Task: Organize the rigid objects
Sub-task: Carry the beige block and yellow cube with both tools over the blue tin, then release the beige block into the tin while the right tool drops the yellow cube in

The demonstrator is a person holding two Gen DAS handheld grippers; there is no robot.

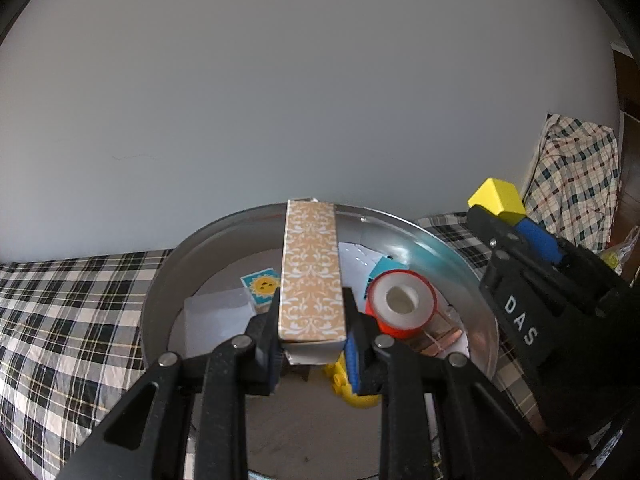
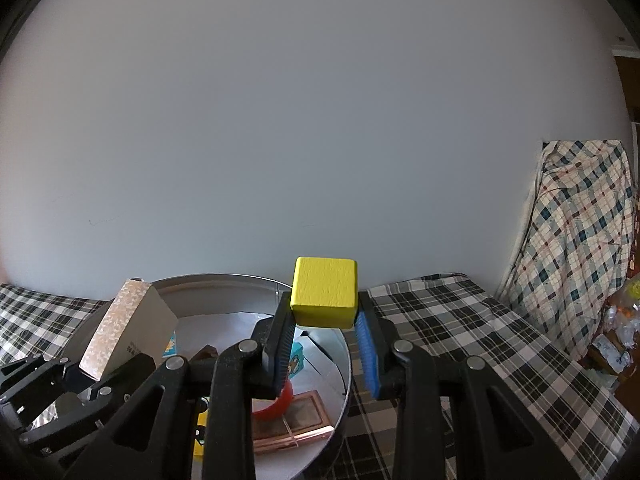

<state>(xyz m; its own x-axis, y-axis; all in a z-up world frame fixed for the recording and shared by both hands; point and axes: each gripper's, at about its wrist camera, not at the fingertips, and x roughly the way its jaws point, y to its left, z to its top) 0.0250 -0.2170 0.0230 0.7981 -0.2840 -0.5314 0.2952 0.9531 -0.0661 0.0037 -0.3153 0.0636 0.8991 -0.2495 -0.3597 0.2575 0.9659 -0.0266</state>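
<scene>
My left gripper (image 1: pixel 311 320) is shut on a long tan box with a white floral pattern (image 1: pixel 311 276) and holds it above a round metal tin (image 1: pixel 460 264). The tin holds a red tape roll (image 1: pixel 402 304), a sun-print card (image 1: pixel 262 286), white paper, a yellow toy and a copper-coloured case (image 1: pixel 434 342). My right gripper (image 2: pixel 325 320) is shut on a yellow wooden cube (image 2: pixel 325 292), held over the tin's right rim (image 2: pixel 347 364). The cube (image 1: pixel 498 196) and right gripper also show at the right of the left wrist view. The tan box (image 2: pixel 120 328) shows at the left of the right wrist view.
The tin stands on a black-and-white checked cloth (image 2: pixel 460 332). A plain grey wall is close behind. A plaid cloth drapes over something at the far right (image 2: pixel 580 240), with small clutter below it (image 2: pixel 620 328).
</scene>
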